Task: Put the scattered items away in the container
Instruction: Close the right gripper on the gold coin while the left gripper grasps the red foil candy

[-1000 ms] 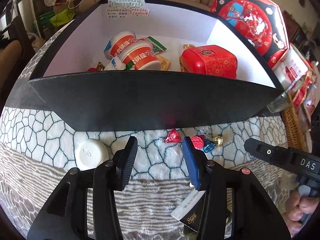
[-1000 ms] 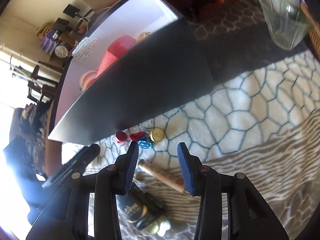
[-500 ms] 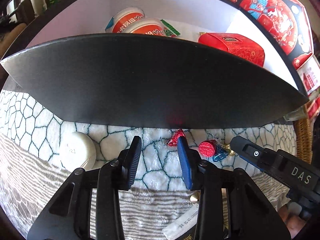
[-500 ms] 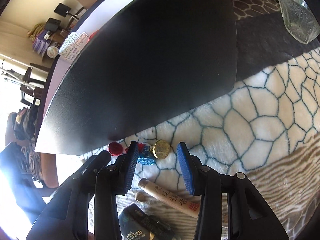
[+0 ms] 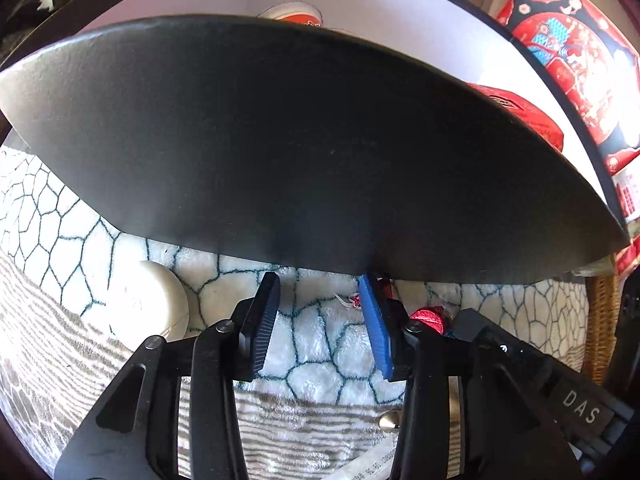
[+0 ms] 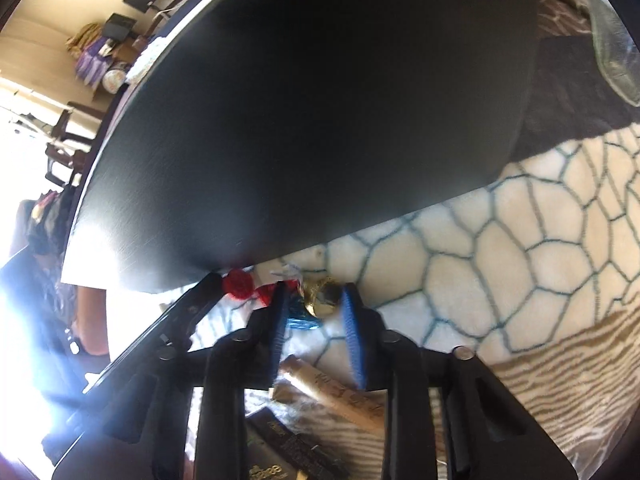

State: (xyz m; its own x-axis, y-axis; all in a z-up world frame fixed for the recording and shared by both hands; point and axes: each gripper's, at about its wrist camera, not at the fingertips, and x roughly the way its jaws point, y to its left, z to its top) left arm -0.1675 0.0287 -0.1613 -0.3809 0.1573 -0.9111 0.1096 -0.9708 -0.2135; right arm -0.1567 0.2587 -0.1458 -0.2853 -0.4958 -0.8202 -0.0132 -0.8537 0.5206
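My right gripper [image 6: 315, 307] points down at a cluster of foil candies on the patterned cloth, right at the foot of the black box [image 6: 320, 100]. Its jaws are closing with the gold candy [image 6: 325, 300] between the tips; a thin gap shows on the candy's left, where the blue candy [image 6: 301, 322] lies. Two red candies [image 6: 239, 283] sit to the left. My left gripper [image 5: 318, 308] hovers low over bare cloth, jaws opening, holding nothing. One red candy [image 5: 430, 316] lies just right of its blue pad, and another peeks from behind that pad.
A white round lid [image 5: 148, 308] lies left of the left gripper. A wooden tube [image 6: 336, 396] and a dark packet [image 6: 280, 452] lie under the right gripper. A glass [image 6: 612, 40] stands at far right. A red octagonal tin [image 5: 572, 80] and a wicker basket [image 5: 600, 320] flank the box.
The left gripper has sunk toward the cloth and nearer the box wall, which now hides most of the box's contents. The right gripper's jaws have narrowed around the gold candy.
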